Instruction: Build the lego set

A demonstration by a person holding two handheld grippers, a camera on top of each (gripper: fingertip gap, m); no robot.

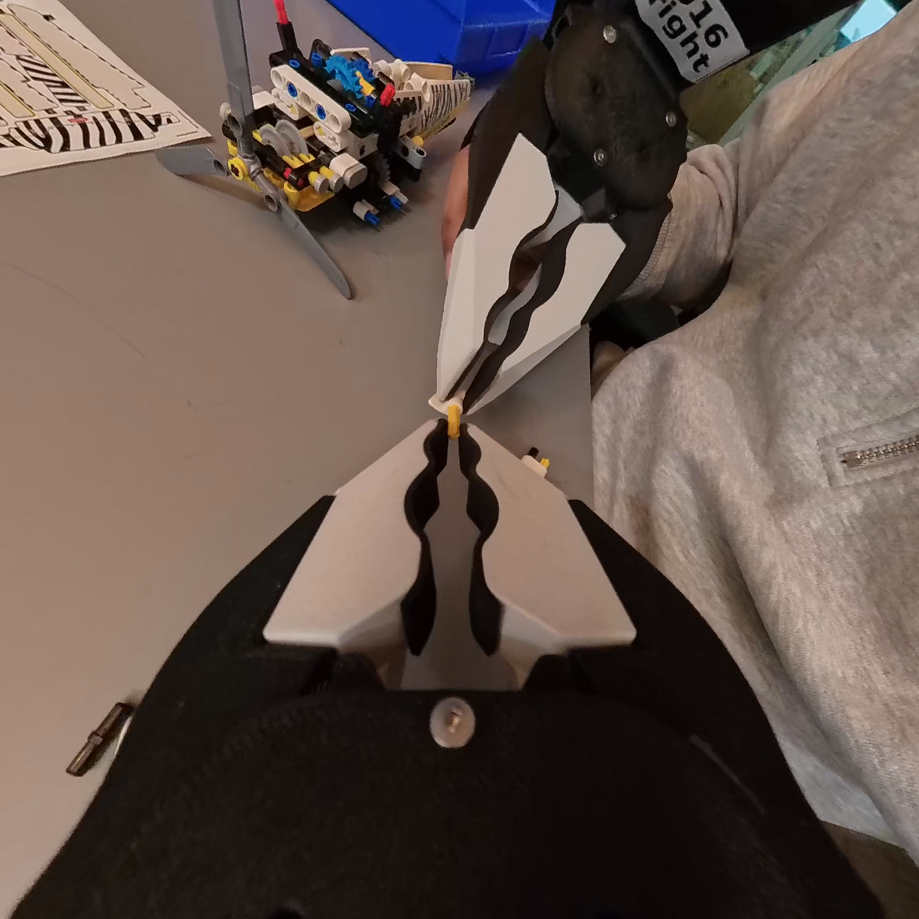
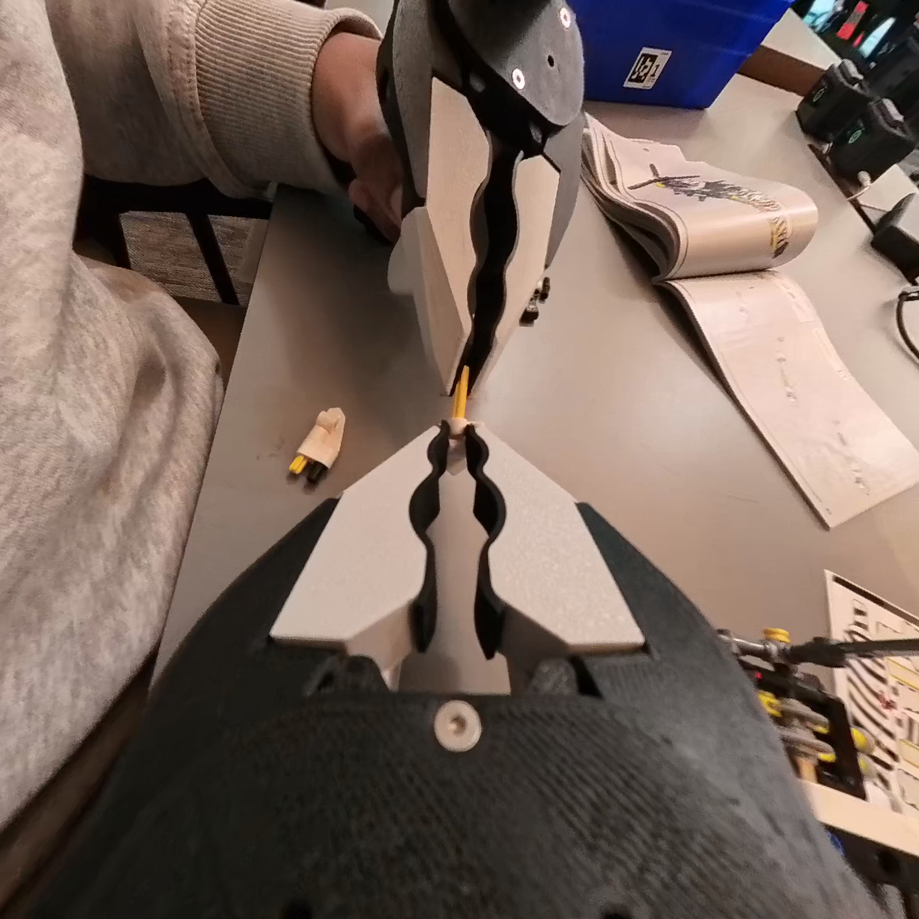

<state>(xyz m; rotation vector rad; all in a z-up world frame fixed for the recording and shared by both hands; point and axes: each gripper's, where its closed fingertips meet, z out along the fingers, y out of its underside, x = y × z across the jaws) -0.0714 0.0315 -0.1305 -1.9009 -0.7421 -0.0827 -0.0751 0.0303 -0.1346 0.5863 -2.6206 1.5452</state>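
My left gripper [image 1: 450, 433] is shut on a thin yellow axle [image 1: 453, 416]. My right gripper [image 2: 457, 437] is shut on a small white connector [image 2: 456, 426]. The two grippers meet tip to tip just above the grey table [image 1: 149, 398]. The axle's free end touches the white connector [image 1: 440, 403]. In the right wrist view the left gripper [image 2: 462, 385] comes down from above with the yellow axle [image 2: 460, 395]. In the left wrist view the right gripper [image 1: 450, 398] comes in from the upper right. The part-built lego helicopter [image 1: 328, 134] stands at the far side of the table.
A small white sub-assembly with yellow and black pins [image 2: 321, 445] lies near the table's edge by a person's grey sweatshirt [image 2: 74, 348]. An open instruction booklet [image 2: 721, 278], a sticker sheet [image 1: 74, 99], a blue bin [image 1: 447, 30] and black devices [image 2: 855, 114] lie around. My left and right fingertips are right by each other. The part-built lego helicopter [image 1: 328, 134] is about 15 cm from both grippers' fingertips.
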